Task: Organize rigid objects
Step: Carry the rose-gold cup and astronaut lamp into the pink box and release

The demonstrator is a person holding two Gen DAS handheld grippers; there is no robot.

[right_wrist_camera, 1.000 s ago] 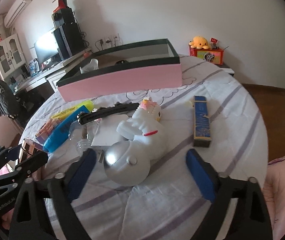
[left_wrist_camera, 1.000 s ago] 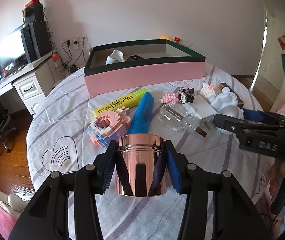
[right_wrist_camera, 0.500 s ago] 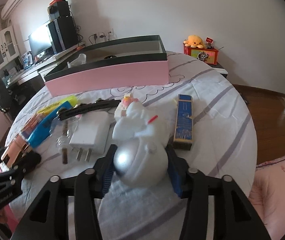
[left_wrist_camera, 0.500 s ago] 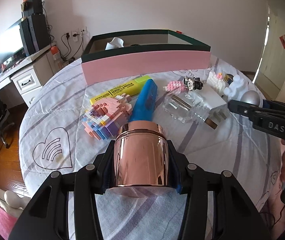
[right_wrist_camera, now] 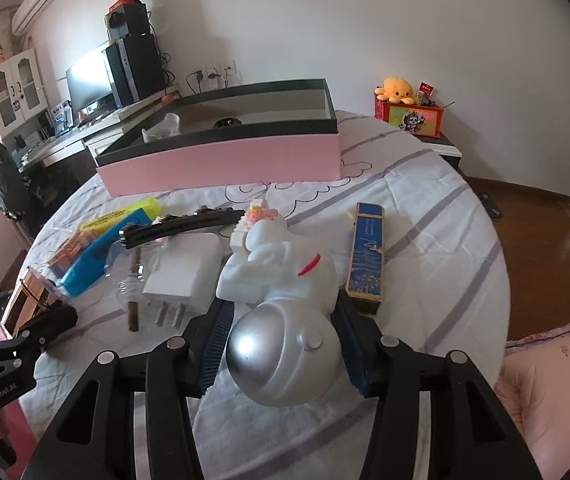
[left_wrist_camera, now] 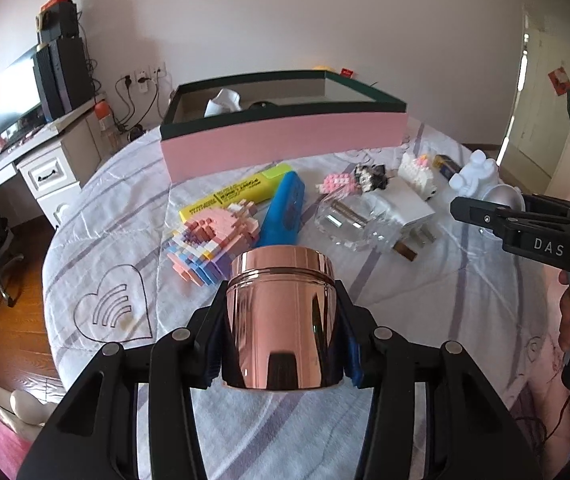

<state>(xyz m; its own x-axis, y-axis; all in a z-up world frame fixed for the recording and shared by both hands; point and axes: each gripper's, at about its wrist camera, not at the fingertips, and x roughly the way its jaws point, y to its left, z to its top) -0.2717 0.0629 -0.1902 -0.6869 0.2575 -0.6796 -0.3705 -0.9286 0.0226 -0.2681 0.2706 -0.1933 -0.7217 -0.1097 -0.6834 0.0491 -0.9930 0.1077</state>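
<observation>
Left wrist view: left hand-held gripper (left_wrist_camera: 283, 336) clamped on the rose-gold canister (left_wrist_camera: 281, 316), upright, pads on both flanks, base lifted clear of the striped sheet (left_wrist_camera: 117, 232) covering the surface. Pink box (left_wrist_camera: 285, 148) straight ahead past the clutter, open top up, long axis lying crosswise to the pointing line. In between: yellow highlighter (left_wrist_camera: 237, 196), blue case (left_wrist_camera: 285, 212), pink brick model (left_wrist_camera: 213, 244), clear bottle (left_wrist_camera: 345, 224), white plug adapter (left_wrist_camera: 405, 212). Judged: carry forward and up over the near pink wall, then down inside. Right hand-held gripper (left_wrist_camera: 485, 212) off to the right, closed round the silver helmet of the astronaut figure (left_wrist_camera: 481, 180).

Right wrist view: right hand-held gripper (right_wrist_camera: 283, 344), jaws just closing in, now pinching the astronaut figure (right_wrist_camera: 285, 300) at its helmet (right_wrist_camera: 281, 356); body stretching away toward the box, long axis roughly in line with the fingers. Pink box (right_wrist_camera: 225, 160) ahead and a little left, well apart, a white item and a dark one already inside. Blue-and-gold slim box (right_wrist_camera: 367, 256) just beside the figure on the right, black comb (right_wrist_camera: 181, 228) and plug adapter (right_wrist_camera: 185, 268) on the left. Left hand-held gripper (right_wrist_camera: 25, 316) at the lower left edge, canister partly seen in it. Neither hand clearly nearer the box.
</observation>
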